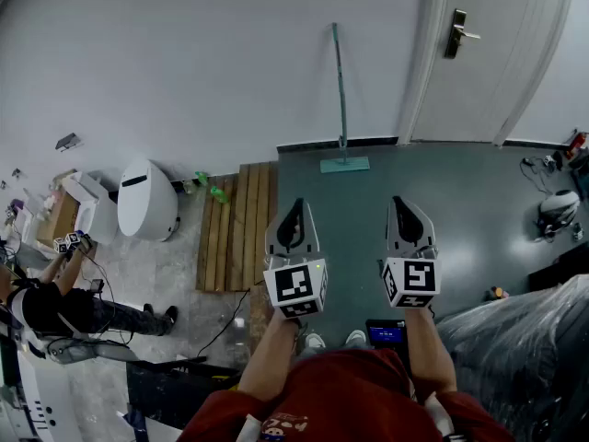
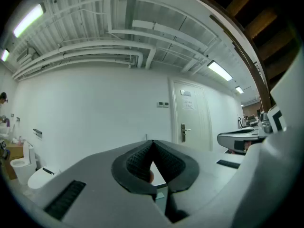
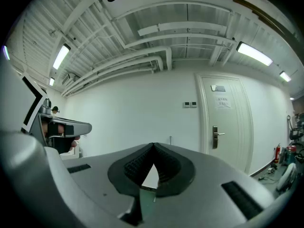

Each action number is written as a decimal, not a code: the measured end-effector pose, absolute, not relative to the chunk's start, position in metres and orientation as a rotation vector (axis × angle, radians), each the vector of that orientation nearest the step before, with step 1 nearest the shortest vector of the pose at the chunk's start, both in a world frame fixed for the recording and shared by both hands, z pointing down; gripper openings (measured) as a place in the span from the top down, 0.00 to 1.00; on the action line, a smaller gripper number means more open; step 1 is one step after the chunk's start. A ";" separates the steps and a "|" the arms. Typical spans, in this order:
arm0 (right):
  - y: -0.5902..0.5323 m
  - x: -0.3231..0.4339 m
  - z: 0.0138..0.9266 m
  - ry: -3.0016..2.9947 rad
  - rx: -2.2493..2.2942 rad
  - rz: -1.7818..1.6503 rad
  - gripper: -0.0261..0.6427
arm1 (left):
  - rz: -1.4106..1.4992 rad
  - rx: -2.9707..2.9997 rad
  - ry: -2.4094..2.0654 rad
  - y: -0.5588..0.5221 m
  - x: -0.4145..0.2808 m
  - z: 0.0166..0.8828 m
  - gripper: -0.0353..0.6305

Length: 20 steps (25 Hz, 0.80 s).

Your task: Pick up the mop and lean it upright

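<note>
Left claw (image 1: 295, 204) and right claw (image 1: 403, 202) are both pinched shut and empty, well back from the teal long-handled flat mop (image 1: 341, 95) propped just left of the white panelled door (image 1: 479, 58), where its steep lean could slip sideways along the wall.

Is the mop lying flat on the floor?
No, the mop stands upright, leaning against the white wall with its bottom end on the floor.

One mop (image 1: 341, 90), two grippers (image 1: 296, 203) (image 1: 398, 201), one door (image 1: 479, 53), one pallet (image 1: 239, 224)
</note>
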State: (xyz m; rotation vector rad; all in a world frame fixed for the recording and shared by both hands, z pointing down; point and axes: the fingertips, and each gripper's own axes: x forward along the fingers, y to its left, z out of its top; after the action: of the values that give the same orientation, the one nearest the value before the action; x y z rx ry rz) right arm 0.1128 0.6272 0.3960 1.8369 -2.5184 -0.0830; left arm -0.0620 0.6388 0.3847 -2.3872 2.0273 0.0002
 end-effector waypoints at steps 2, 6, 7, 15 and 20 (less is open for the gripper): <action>0.626 0.104 0.395 -2.521 1.831 -0.094 0.94 | 0.008 -2.387 2.018 0.638 -0.068 0.380 0.93; 0.624 0.088 0.393 -2.512 1.843 -0.087 0.94 | 0.002 -2.378 2.004 0.638 -0.085 0.377 0.93; 0.625 0.085 0.393 -2.508 1.845 -0.086 0.94 | -0.003 -2.376 2.002 0.638 -0.090 0.378 0.93; 0.635 0.057 0.389 -2.498 1.889 -0.082 0.94 | -0.011 -2.392 1.967 0.648 -0.117 0.377 0.93; 0.637 0.046 0.392 -2.494 1.905 -0.078 0.93 | -0.017 -2.403 1.969 0.651 -0.131 0.381 0.93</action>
State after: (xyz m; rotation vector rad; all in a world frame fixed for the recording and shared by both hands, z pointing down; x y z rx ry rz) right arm 0.0459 0.6371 0.3917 1.9052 -2.4937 -0.0784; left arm -0.1308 0.6505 0.3811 -2.4033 1.9691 -0.0166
